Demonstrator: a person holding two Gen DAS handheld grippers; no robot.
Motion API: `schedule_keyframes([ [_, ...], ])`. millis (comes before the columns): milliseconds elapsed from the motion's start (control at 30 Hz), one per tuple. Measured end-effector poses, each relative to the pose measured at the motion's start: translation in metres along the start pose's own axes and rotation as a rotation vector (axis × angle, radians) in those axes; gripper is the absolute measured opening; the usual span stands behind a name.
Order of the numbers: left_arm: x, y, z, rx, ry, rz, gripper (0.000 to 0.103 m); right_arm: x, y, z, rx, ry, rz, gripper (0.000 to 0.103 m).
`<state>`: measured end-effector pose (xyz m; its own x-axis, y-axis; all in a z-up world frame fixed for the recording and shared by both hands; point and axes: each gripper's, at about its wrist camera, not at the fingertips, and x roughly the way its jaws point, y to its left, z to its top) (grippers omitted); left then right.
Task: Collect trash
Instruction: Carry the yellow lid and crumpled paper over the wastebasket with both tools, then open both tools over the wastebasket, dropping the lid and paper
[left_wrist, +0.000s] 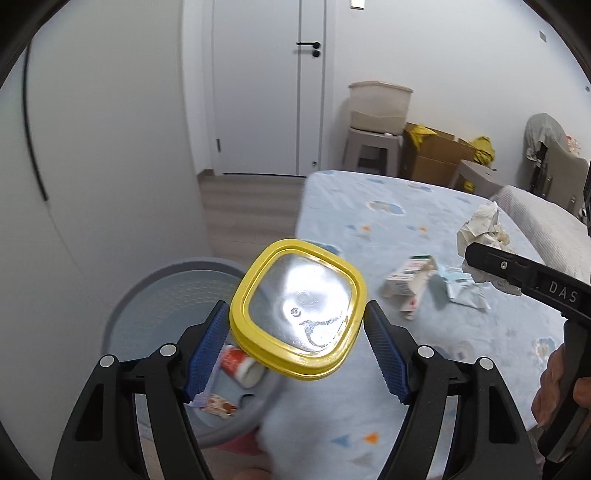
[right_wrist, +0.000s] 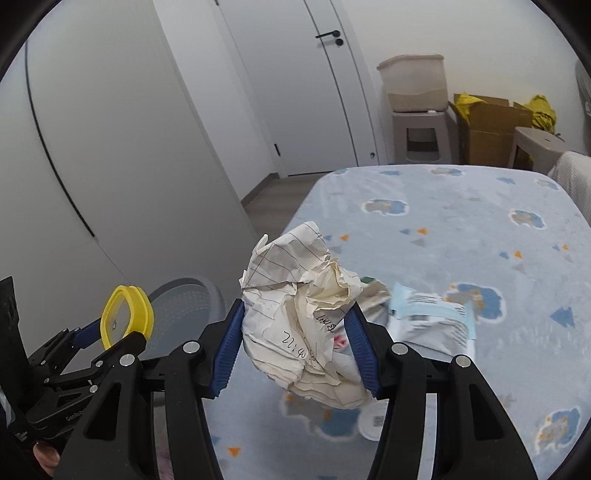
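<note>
Step in hand: both loads were lifted off the bed and, by my reading, on their way to the round grey plastic bin (left_wrist: 162, 295) beside the bed's near left corner.
Left gripper (left_wrist: 297, 343): pinching a square clear plastic lid with a yellow rim (left_wrist: 298, 309) between its blue ribbed pads (left_wrist: 207, 354), held over the gap between bin and bed edge.
Right gripper (right_wrist: 295, 354): clamped on a crumpled ball of lined paper with handwriting (right_wrist: 306, 325), carried above the light-blue patterned bedsheet (right_wrist: 461, 229) near its left edge.
Next move: the left load probably needed shifting further left until it hung squarely over the bin mouth before the jaws spread; the paper ball had farther to travel and should follow, keeping clear of the other gripper.
Bin contents: one red-and-white small container (left_wrist: 242, 365) and one flat printed wrapper (left_wrist: 219, 402) could be seen; more may be hidden.
Trash left on the bed: one torn white carton with green and red print (left_wrist: 408, 282), one pale blue-and-white torn packet (left_wrist: 465, 291), and one small round white piece (right_wrist: 373, 421) near the front edge, partly hidden.
Held items: two, one per gripper.
Bins: one.
</note>
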<state>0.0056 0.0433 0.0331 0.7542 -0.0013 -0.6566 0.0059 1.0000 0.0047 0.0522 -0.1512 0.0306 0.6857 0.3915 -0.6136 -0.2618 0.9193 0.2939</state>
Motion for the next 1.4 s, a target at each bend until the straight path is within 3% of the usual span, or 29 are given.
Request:
schedule_keyframes([
  [367, 0.005, 0.07, -0.012, -0.066, 0.014, 0.105, 0.071, 0.055, 0.089, 0.003, -0.089, 0.048, 0.149, 0.053],
  [767, 0.032, 0.137, -0.022, -0.151, 0.066, 0.2, 0.071, 0.112, 0.145, -0.015, -0.155, 0.152, 0.237, 0.054],
  [1100, 0.056, 0.166, -0.027, -0.191, 0.108, 0.232, 0.072, 0.147, 0.16, -0.028, -0.207, 0.236, 0.236, 0.054],
  [1400, 0.064, 0.169, -0.032, -0.207, 0.114, 0.231, 0.072, 0.153, 0.16, -0.03, -0.217, 0.251, 0.228, 0.057],
])
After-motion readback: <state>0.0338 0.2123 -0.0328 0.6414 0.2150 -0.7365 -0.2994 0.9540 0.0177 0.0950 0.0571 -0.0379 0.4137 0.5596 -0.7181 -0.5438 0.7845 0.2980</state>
